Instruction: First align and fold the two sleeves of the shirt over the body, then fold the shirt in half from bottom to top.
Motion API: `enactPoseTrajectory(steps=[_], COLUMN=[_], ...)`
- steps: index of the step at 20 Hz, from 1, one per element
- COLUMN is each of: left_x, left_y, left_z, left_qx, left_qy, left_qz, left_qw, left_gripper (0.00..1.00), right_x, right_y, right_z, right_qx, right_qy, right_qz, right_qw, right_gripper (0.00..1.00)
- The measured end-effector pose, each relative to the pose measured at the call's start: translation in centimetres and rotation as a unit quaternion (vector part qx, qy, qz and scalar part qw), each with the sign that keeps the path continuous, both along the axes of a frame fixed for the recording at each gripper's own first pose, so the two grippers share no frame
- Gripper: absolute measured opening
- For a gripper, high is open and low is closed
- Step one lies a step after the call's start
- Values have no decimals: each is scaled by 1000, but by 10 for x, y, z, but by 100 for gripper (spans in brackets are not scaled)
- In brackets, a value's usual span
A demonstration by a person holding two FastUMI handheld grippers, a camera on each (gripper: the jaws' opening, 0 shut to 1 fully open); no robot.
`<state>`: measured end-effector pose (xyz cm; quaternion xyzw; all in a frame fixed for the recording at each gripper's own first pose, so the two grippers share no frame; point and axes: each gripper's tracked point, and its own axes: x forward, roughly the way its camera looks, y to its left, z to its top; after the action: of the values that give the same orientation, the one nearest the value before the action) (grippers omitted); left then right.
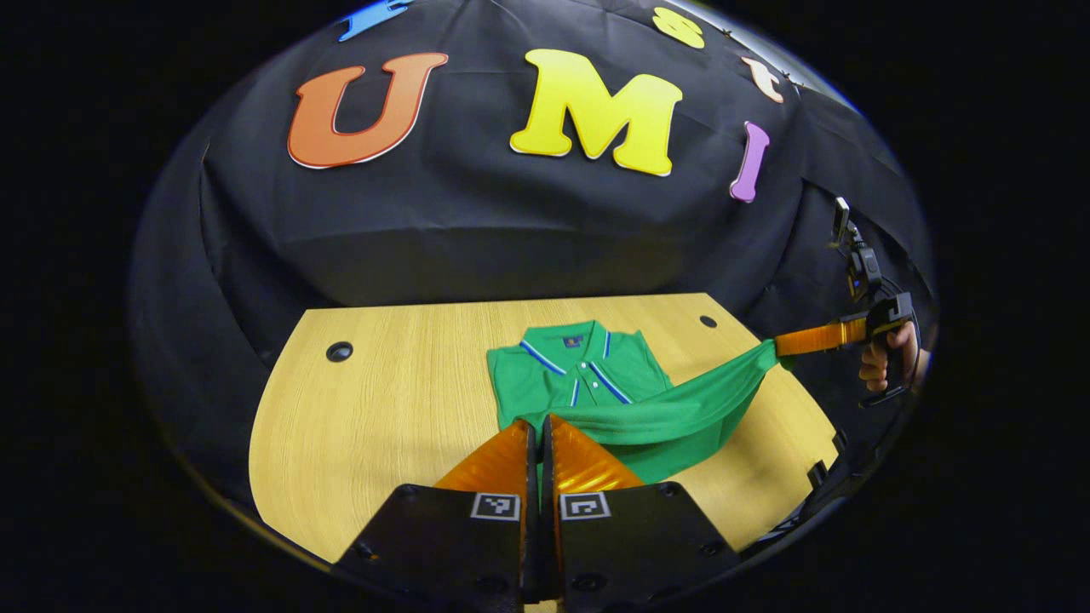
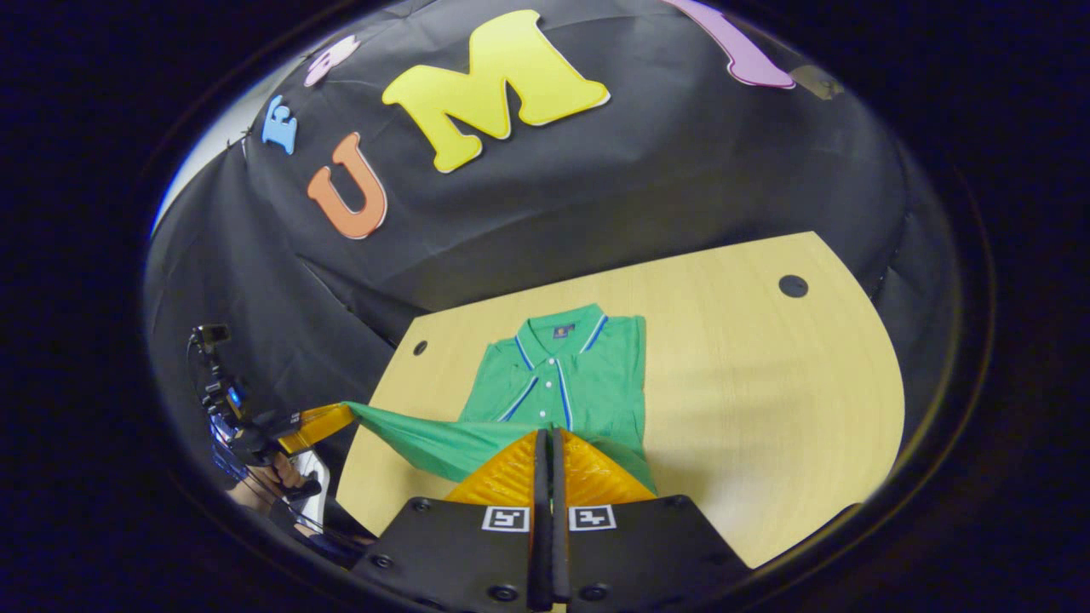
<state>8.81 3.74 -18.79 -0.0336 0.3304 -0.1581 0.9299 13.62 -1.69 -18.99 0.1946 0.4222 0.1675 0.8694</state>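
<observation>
1. Lying on the wooden table (image 1: 383, 400), the green polo shirt (image 1: 579, 375) has its collar at the far side, and both sleeves look already folded in over the body.
2. Its near hem (image 1: 681, 409) is lifted off the table and pulled taut between the two grippers, a green band hanging above the lower body.
3. Left gripper (image 1: 541, 426), near edge of its own view: fingers pressed together with the hem corner pinched between them.
4. Right gripper (image 2: 547, 438) is likewise clamped on the other hem corner, the cloth running away to the left in its view.
5. In the left gripper view the right gripper sits far right, off the table edge, a hand (image 1: 881, 358) wrapped round its grip.
6. Dark round holes (image 1: 339, 351) mark the table's far corners.
</observation>
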Motion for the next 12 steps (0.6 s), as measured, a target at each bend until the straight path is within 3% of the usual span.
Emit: enactPoseTrajectory(steps=[5, 7, 11, 12], left_x=[60, 80, 115, 122], left_y=[-1, -1, 0, 1], left_z=[15, 13, 5, 2], left_qx=[-21, -15, -2, 1], left_qy=[-18, -23, -26, -28], left_qz=[19, 18, 23, 25], left_qw=[999, 999, 999, 999], left_gripper=[3, 3, 3, 3], right_x=[54, 75, 119, 130], right_y=[-1, -1, -4, -5], right_z=[4, 0, -2, -3], right_qx=[-7, -8, -7, -8], right_qy=[-20, -22, -41, -49], right_qz=[4, 0, -18, -24], right_qw=[1000, 1000, 999, 998], right_gripper=[2, 0, 6, 2])
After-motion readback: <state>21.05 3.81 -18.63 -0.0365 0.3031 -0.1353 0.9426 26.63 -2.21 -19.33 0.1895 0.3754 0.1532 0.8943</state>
